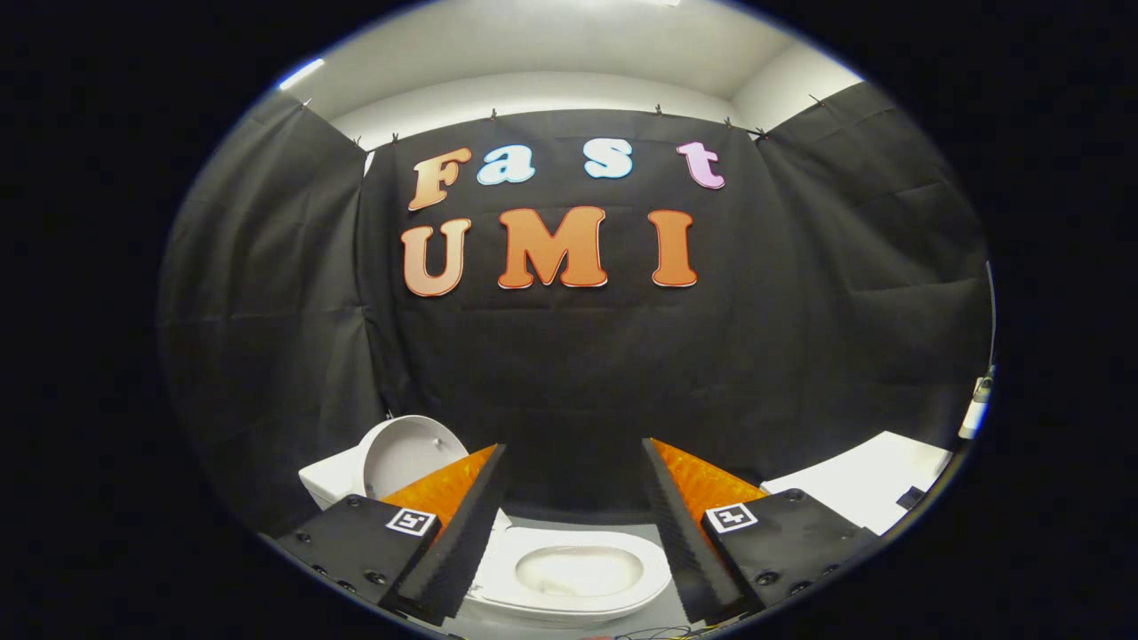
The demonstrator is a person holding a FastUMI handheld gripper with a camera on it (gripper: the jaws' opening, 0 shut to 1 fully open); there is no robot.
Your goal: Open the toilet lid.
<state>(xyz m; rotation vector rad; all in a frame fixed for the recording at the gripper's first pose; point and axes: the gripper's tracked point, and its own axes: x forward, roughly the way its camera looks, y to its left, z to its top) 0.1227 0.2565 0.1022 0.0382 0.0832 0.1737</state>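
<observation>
While its two fingers stand spread wide apart with nothing between them, the gripper hangs above the toilet and holds no object. One finger angles in from the left and the other from the right, each carrying a small square marker on its base. Below and between the fingers lies the toilet seat, its white ring and bowl plainly exposed. The toilet lid is already raised: it stands tilted back beyond the left finger, partly hidden by it, leaning toward the white tank behind. Off past the right finger sits a white flat surface. Black cloth hangs behind everything, under a pale ceiling.
</observation>
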